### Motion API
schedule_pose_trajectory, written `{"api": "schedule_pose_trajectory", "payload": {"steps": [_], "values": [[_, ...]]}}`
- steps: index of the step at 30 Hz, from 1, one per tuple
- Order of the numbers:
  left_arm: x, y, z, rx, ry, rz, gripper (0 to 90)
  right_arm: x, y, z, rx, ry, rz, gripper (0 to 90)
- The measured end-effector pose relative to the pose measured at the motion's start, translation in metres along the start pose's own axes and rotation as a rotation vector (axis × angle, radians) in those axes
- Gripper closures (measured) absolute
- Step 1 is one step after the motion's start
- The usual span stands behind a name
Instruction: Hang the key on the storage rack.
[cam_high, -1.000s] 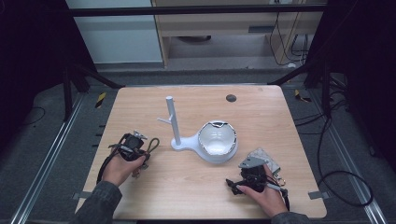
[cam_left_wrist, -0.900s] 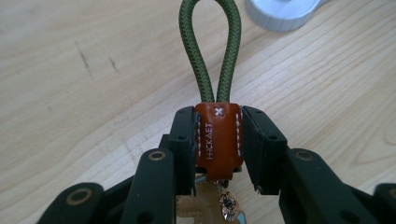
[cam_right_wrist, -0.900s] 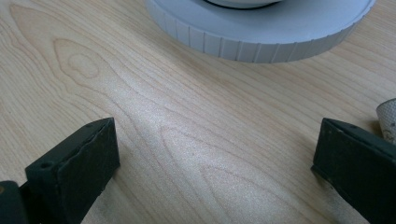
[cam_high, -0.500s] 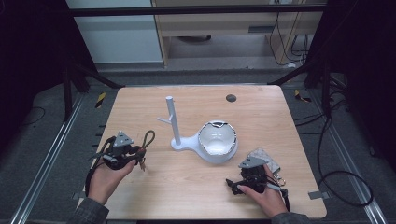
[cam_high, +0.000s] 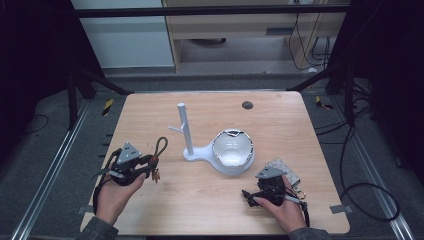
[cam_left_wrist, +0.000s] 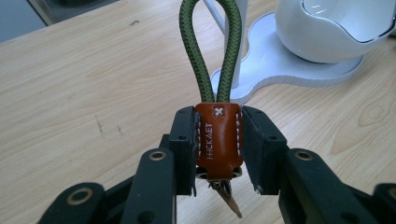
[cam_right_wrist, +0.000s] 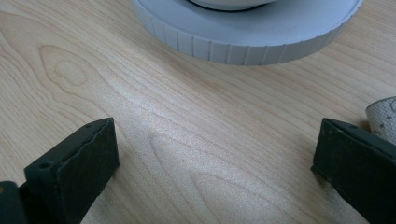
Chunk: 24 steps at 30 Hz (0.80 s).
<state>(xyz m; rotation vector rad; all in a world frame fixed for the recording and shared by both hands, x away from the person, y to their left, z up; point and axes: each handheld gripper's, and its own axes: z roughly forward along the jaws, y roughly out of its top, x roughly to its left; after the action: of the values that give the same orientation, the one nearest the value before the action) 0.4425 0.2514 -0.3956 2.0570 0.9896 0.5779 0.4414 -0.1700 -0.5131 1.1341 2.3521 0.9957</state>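
Note:
My left gripper (cam_high: 150, 163) is at the table's near left, shut on a key fob (cam_high: 155, 161). The jaws clamp its brown leather tab (cam_left_wrist: 217, 140). Its green cord loop (cam_left_wrist: 189, 56) sticks out ahead toward the white stand (cam_high: 197, 154), and small metal parts hang below the tab. The stand has an upright post with a side peg (cam_high: 182, 127) and a white bowl (cam_high: 232, 150) on its base. My right gripper (cam_high: 248, 195) rests low at the near right, open, with bare wood between its jaws (cam_right_wrist: 215, 149). The stand's ribbed base (cam_right_wrist: 247, 32) lies just ahead of it.
A grey patterned pouch (cam_high: 285, 170) lies beside the right hand, and its corner (cam_right_wrist: 385, 114) shows by the right jaw. A small dark round spot (cam_high: 247, 105) sits at the table's far side. Dark frame rails and cables surround the wooden table (cam_high: 280, 125).
My left gripper has shifted a little to the left and toward the near edge, carrying the key fob. The right gripper has stayed put.

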Motion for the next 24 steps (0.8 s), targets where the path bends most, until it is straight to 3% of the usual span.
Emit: {"api": "schedule_pose_trajectory", "payload": {"steps": [13, 18, 24], "values": [[-0.006, 0.001, -0.002, -0.025, -0.031, 0.001, 66.0, 0.002, 0.001, 0.001, 0.001, -0.014, 0.023, 0.4], [-0.010, -0.002, -0.003, -0.077, -0.056, -0.036, 66.0, 0.001, 0.001, 0.001, -0.002, -0.019, 0.022, 0.4], [-0.015, 0.004, -0.008, -0.093, -0.056, -0.026, 66.1, 0.001, 0.001, 0.001, -0.002, -0.019, 0.022, 0.3]]}}
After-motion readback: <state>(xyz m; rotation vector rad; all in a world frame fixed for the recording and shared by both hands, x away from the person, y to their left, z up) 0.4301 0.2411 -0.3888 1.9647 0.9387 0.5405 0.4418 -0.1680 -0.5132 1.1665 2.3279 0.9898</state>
